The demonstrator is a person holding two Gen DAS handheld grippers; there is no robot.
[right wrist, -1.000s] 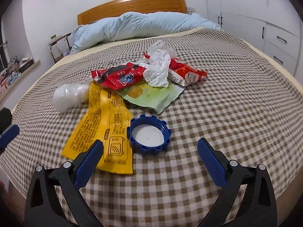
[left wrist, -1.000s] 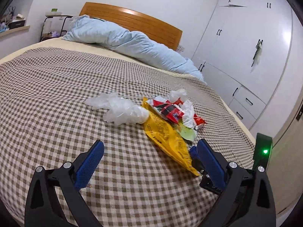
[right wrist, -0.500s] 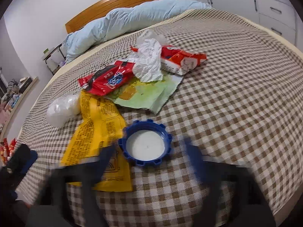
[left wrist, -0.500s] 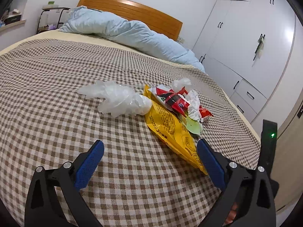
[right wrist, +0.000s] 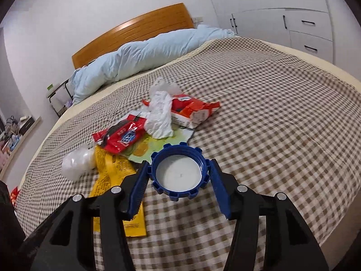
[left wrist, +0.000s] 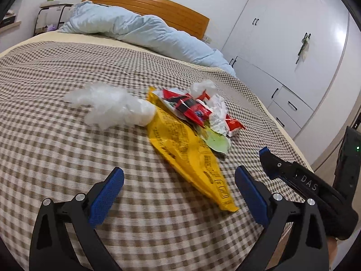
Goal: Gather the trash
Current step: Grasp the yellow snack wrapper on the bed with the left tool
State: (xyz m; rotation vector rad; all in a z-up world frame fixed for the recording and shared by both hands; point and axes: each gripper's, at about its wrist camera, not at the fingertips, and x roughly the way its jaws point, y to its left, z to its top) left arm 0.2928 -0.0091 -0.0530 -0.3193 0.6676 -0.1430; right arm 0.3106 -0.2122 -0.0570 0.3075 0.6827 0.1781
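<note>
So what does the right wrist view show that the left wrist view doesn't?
Only the right wrist view shows the blue bottle cap, clamped between the right gripper pads, hollow side up. Only the left wrist view shows the left gripper open over the checked bedspread, and the wardrobe. Both show the yellow wrapper, red wrappers, crumpled tissue and blue duvet.

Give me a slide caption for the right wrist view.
Right gripper clamps a blue bottle cap above the checked bedspread, wrappers piled behind.
</note>
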